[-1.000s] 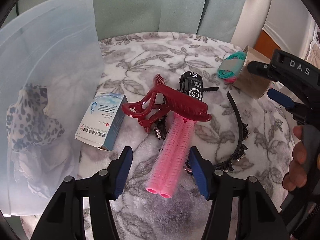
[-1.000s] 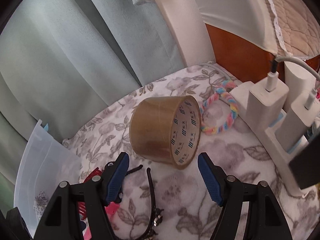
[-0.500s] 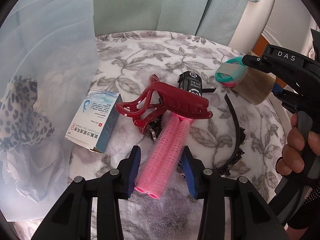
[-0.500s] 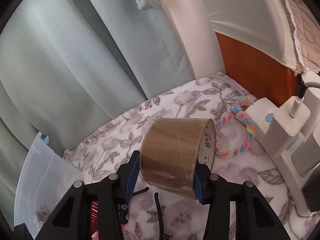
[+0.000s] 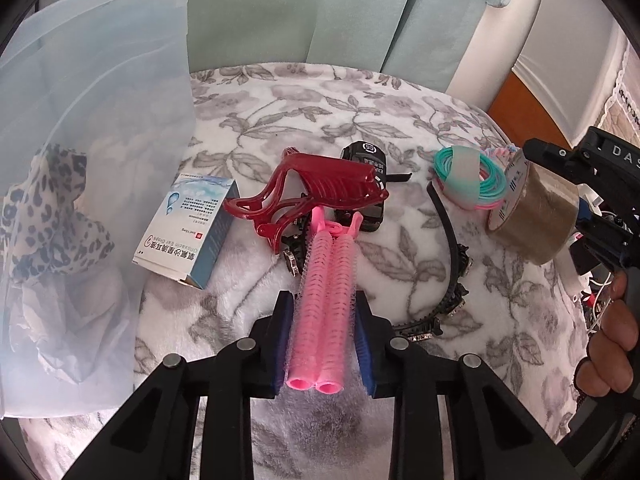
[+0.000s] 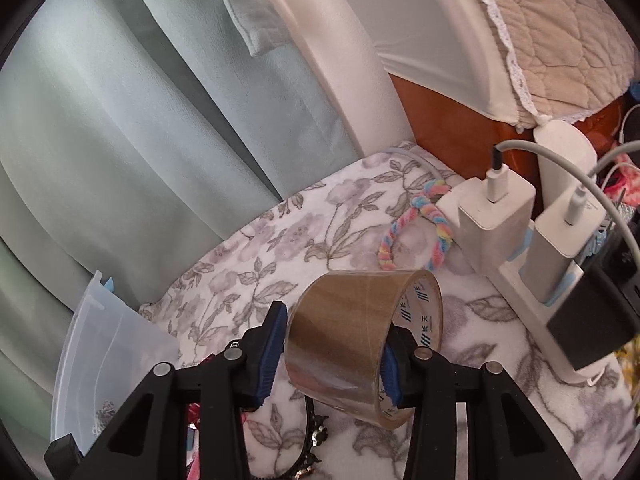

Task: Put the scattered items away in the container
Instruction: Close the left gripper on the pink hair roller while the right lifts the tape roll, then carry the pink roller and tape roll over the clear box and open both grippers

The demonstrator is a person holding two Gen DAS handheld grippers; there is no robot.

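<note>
Both jaws have narrowed and are closing: left gripper on pink rollers, right gripper apparently lifting tape roll; grip firmly, then carry to container.

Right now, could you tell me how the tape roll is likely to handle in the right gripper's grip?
The tape roll looks rigid, so it should hold shape as the right gripper jaws close on it. Its glossy brown side may be slippery against the pads. It is round, so it would probably roll if dropped on the blanket.

A home bedroom. A quilted bed cover with lace trim, green curtains and a flowered blanket show it.
</note>
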